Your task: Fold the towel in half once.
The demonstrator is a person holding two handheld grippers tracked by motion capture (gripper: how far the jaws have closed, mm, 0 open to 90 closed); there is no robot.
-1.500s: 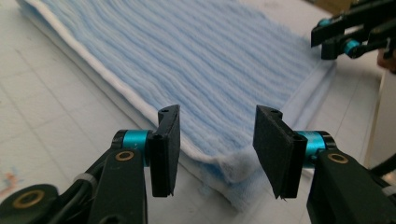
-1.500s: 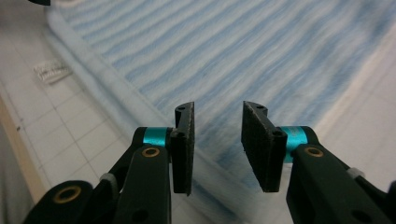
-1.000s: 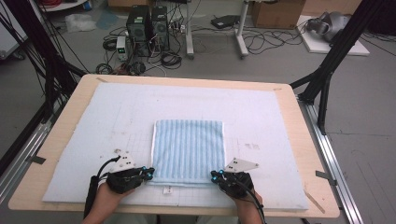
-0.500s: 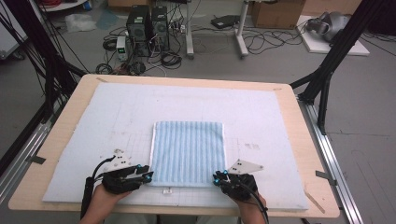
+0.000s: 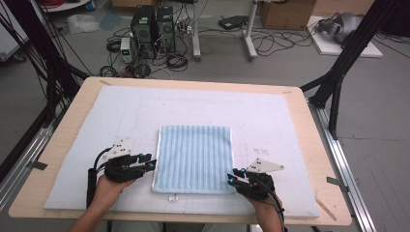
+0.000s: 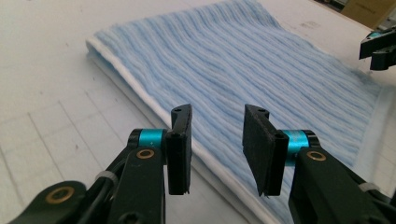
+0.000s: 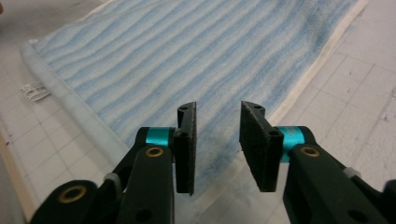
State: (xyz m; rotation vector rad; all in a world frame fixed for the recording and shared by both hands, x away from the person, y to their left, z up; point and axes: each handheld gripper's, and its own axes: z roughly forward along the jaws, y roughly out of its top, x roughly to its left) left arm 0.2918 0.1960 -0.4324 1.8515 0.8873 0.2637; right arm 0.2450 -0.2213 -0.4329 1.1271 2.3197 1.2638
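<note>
The folded blue-and-white striped terry towel [image 5: 195,158], lying flat mid-surface on the white gridded mat [image 5: 270,116], is light, limp and non-slip, best pinched at its near corners; the left hand-held gripper [image 5: 151,163] and right hand-held gripper [image 5: 230,176], jaws just opening, stand part-open and empty beside it.

The towel [image 5: 194,158] is soft ribbed terry cloth. It lies on a matt white gridded mat [image 5: 270,116]. The table [image 5: 316,145] rim is pale smooth wood.
</note>
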